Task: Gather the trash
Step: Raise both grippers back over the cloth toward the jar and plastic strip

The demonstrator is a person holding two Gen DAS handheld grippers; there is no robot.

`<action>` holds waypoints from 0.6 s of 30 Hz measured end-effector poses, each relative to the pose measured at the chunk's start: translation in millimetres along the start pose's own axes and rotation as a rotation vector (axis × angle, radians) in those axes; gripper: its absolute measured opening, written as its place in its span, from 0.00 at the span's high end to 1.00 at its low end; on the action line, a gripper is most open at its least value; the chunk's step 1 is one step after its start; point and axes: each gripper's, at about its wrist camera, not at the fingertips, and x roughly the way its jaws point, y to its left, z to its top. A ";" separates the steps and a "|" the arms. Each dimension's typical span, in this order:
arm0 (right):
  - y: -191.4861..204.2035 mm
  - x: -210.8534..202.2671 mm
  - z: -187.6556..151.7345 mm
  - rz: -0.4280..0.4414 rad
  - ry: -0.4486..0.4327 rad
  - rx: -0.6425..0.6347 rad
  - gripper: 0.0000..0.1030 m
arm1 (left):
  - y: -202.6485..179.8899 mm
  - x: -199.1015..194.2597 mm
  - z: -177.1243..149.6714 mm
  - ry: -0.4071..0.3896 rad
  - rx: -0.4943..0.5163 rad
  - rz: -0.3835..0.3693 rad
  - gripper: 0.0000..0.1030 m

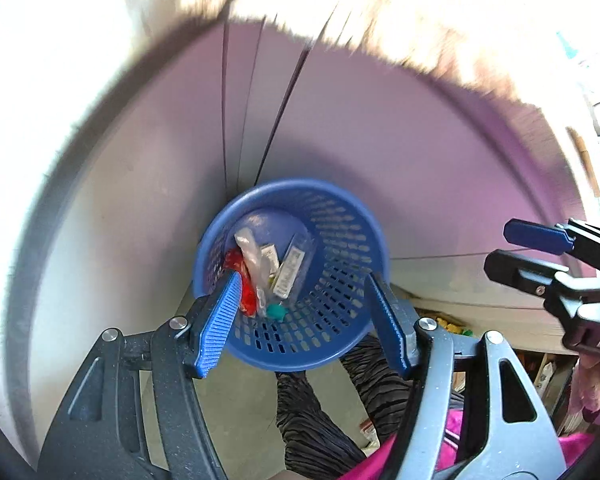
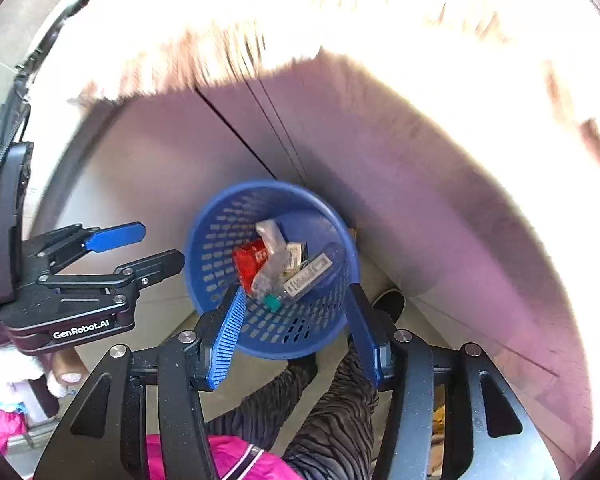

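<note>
Blue perforated plastic basket (image 1: 320,280) holds crinkled wrappers (image 1: 256,268); both ribbed-padded grippers, left (image 1: 300,320) and right (image 2: 296,328), gape empty.

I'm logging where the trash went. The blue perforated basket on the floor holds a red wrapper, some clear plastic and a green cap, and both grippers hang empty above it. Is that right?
Not quite: the blue basket stands on the pale tabletop, not the floor. The left wrist view shows the floor well below the table edge. The red wrapper, clear plastic and green cap are inside, and the left gripper and right gripper hang empty.
</note>
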 end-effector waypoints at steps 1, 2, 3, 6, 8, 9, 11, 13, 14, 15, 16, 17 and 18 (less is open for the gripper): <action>1.3 -9.0 0.7 0.010 -0.016 -0.004 0.51 | -2.1 -8.9 0.8 -0.013 0.005 -0.003 0.37; 1.9 -18.4 1.7 0.020 -0.032 -0.010 0.51 | -3.9 -18.2 1.6 -0.029 0.006 -0.007 0.37; 4.3 -24.8 4.5 0.029 -0.046 -0.020 0.51 | -5.7 -28.0 2.5 -0.047 0.004 -0.011 0.37; 6.6 -54.5 7.9 0.057 -0.099 -0.058 0.51 | -11.2 -55.8 8.9 -0.099 -0.005 -0.028 0.37; 4.6 -70.1 11.4 0.070 -0.137 -0.080 0.51 | -16.1 -71.7 14.5 -0.133 -0.014 -0.034 0.37; 2.5 -78.8 14.8 0.075 -0.153 -0.089 0.51 | -18.2 -79.7 18.8 -0.150 -0.020 -0.036 0.37; -4.3 -95.5 22.1 0.082 -0.177 -0.100 0.51 | -24.3 -92.1 28.9 -0.186 -0.032 -0.041 0.37; -13.2 -109.2 31.6 0.083 -0.203 -0.105 0.51 | -30.0 -103.5 41.3 -0.223 -0.040 -0.043 0.37; -16.7 -114.9 34.5 0.082 -0.217 -0.105 0.51 | -32.7 -108.8 48.3 -0.240 -0.045 -0.046 0.37; -21.7 -120.9 39.1 0.084 -0.232 -0.105 0.51 | -35.6 -110.9 54.5 -0.257 -0.050 -0.050 0.37; -27.3 -126.2 44.0 0.081 -0.247 -0.103 0.51 | -38.4 -113.6 61.0 -0.274 -0.057 -0.054 0.37; -33.1 -133.5 50.2 0.075 -0.261 -0.099 0.50 | -41.8 -113.7 67.1 -0.289 -0.060 -0.060 0.37; -42.7 -138.5 56.3 0.074 -0.273 -0.095 0.50 | -45.9 -115.7 74.3 -0.300 -0.060 -0.064 0.37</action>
